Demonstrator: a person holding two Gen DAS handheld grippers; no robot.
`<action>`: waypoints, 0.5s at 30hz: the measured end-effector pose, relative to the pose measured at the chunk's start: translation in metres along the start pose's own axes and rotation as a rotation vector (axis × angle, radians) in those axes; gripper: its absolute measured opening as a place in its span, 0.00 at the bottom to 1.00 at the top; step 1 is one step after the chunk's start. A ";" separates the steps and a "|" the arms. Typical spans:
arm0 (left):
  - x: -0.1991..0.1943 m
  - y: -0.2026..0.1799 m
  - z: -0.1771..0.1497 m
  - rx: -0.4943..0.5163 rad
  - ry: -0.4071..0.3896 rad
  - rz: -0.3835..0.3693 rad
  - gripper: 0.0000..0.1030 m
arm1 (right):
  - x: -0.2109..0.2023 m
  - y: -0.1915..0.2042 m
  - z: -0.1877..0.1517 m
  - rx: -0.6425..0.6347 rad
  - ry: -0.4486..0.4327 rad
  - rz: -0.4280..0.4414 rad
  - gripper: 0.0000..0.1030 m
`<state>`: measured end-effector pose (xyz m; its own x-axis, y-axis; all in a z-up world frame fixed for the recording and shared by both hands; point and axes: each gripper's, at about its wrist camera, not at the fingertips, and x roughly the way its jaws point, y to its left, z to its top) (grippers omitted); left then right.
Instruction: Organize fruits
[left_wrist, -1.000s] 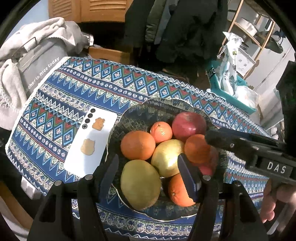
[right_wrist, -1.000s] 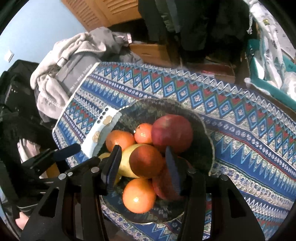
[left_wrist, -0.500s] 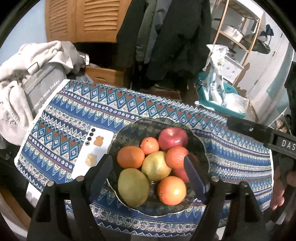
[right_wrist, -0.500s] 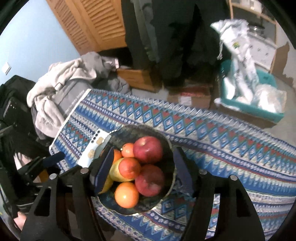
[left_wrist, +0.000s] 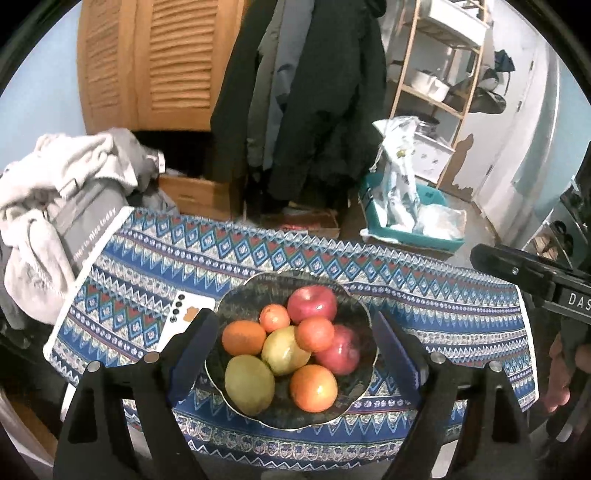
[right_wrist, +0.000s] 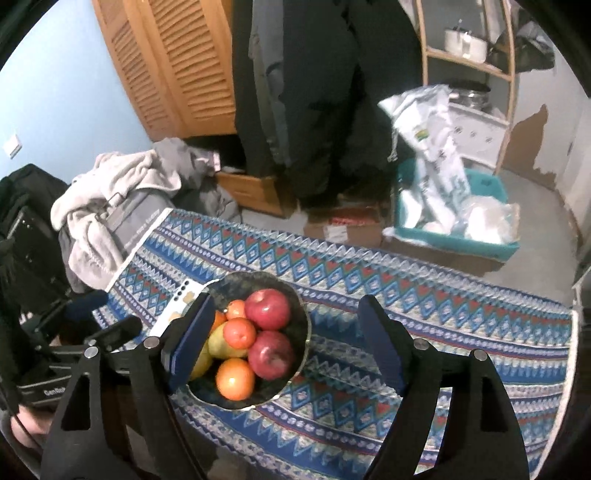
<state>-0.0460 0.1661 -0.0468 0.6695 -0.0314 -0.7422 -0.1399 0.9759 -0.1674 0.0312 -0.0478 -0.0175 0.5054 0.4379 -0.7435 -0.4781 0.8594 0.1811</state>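
A dark bowl (left_wrist: 240, 295) on the patterned cloth holds two red apples (left_wrist: 312, 304), several oranges (left_wrist: 313, 387) and two yellow-green pears (left_wrist: 249, 384). The bowl also shows in the right wrist view (right_wrist: 301, 310) with the apples (right_wrist: 266, 303) on top. My left gripper (left_wrist: 295, 350) is open and empty, held well above the bowl. My right gripper (right_wrist: 284, 343) is open and empty, high above the bowl's right side. It also shows at the right edge of the left wrist view (left_wrist: 532, 277).
A white phone (left_wrist: 184, 317) lies left of the bowl. The blue patterned tablecloth (left_wrist: 424, 295) covers a small table. Grey clothes (left_wrist: 55, 192) pile at its left end. A teal bin (right_wrist: 454, 236), boxes and hanging coats stand beyond.
Both grippers have risen and pulled back from the bowl, so the fruit looks smaller. Both jaws have opened wider. The fruit has not moved.
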 end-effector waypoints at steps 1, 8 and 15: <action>-0.002 -0.002 0.000 0.003 -0.005 -0.004 0.86 | -0.005 -0.001 0.000 -0.004 -0.008 -0.007 0.78; -0.020 -0.026 0.002 0.063 -0.038 -0.017 0.98 | -0.037 -0.010 -0.009 -0.021 -0.061 -0.058 0.78; -0.036 -0.045 0.006 0.096 -0.083 -0.061 0.99 | -0.062 -0.019 -0.021 -0.018 -0.102 -0.092 0.79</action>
<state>-0.0595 0.1244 -0.0084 0.7334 -0.0768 -0.6754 -0.0296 0.9891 -0.1446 -0.0058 -0.0961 0.0116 0.6175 0.3826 -0.6872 -0.4384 0.8928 0.1031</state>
